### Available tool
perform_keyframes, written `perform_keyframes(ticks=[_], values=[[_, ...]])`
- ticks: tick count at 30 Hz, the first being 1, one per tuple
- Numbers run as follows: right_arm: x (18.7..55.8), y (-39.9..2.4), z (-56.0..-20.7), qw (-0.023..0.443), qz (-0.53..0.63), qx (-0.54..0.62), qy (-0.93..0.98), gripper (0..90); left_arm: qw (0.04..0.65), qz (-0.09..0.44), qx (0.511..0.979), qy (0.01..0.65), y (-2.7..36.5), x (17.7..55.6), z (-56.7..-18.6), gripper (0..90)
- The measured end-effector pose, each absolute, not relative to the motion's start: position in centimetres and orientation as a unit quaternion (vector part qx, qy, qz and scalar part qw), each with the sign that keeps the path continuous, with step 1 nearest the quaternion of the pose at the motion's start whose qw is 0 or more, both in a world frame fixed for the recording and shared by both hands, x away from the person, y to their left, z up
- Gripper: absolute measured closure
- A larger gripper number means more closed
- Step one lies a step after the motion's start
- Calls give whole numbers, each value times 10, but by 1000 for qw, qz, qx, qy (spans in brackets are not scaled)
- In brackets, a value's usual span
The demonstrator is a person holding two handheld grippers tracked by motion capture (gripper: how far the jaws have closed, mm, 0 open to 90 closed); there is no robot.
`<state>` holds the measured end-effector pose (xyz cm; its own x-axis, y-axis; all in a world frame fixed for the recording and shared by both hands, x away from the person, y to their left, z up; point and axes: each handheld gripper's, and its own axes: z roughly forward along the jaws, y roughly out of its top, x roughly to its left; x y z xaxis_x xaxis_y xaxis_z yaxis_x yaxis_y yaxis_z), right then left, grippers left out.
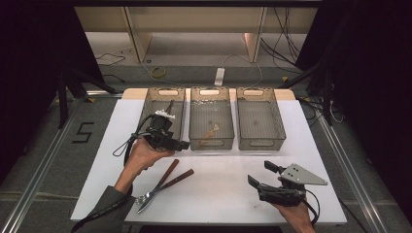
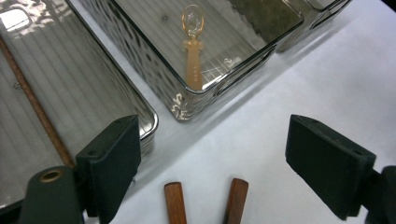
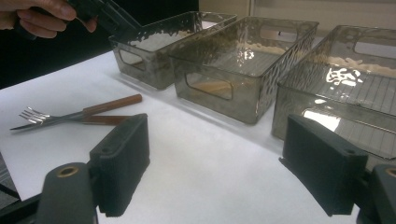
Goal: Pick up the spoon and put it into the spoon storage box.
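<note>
Wooden-handled forks (image 1: 160, 187) on table; both tools gaping, empty.

Lab-type recording setup: white table (image 1: 301, 145), black curtains (image 1: 374, 73) both sides, floor cables (image 1: 286, 43), taped "5" (image 1: 83, 132) at left.

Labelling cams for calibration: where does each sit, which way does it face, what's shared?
High view: above the person's side, facing forward and down on the white table; forearms, left gripper, right gripper.
Left gripper view: on the left gripper, facing down at two wooden handles and the spoon.
Right gripper view: low on the right gripper, facing the three bins.
Shared: bins, handles.
</note>
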<state>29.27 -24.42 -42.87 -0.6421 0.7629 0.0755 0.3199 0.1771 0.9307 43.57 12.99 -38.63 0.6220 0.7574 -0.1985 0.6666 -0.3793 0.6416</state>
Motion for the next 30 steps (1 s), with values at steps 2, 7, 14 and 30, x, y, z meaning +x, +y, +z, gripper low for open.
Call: perform_keyframes(ticks=[2, 7, 14, 30], values=[[293, -244, -429, 211, 527, 367, 737, 234, 352, 65, 828, 432, 131, 435, -386, 177], [293, -244, -429, 211, 526, 367, 738, 235, 340, 60, 833, 433, 135, 434, -389, 177], [293, -245, -429, 210, 526, 369, 737, 234, 317, 54, 837, 442, 140, 432, -396, 174], [294, -246, -429, 207, 529, 369, 736, 234, 256, 56, 845, 466, 153, 428, -411, 191]])
